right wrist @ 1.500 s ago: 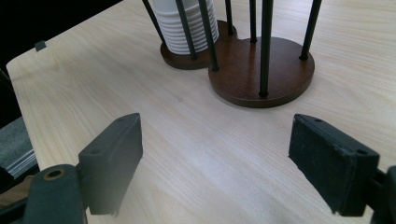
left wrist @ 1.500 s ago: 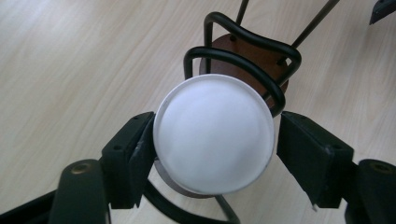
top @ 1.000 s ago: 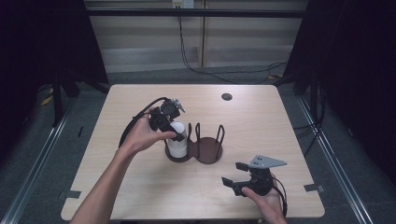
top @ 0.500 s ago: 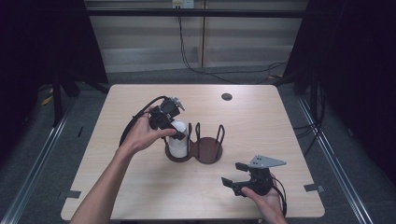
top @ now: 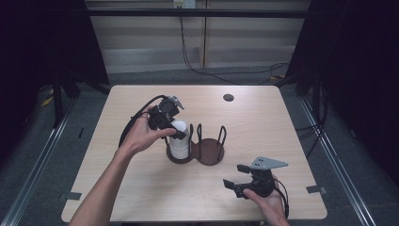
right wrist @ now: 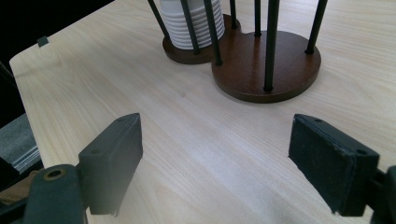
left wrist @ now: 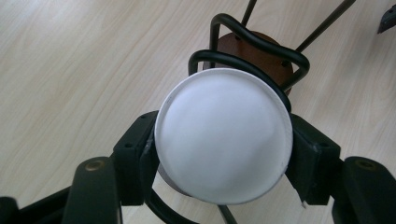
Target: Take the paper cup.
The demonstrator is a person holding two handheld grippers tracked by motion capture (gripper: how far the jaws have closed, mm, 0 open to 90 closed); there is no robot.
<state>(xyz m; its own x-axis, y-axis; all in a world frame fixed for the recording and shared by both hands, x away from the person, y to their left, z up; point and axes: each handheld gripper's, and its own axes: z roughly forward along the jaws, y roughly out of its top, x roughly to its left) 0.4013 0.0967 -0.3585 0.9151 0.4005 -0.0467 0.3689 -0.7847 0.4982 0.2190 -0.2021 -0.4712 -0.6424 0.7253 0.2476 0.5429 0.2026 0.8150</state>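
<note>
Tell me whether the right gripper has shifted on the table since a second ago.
No. The right gripper sits at the same spot near the table's front edge, just as far from the brown cup holder, jaws open.

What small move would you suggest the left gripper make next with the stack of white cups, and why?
Probably lift straight up. The left gripper has just been closing, its jaws now flank the top white cup of the stack in the wire holder, whose upright rods block sideways motion.

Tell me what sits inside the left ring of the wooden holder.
A stack of white cups, upside down, the left tongs closing around its top. The holder's base beneath the stack is covered.
</note>
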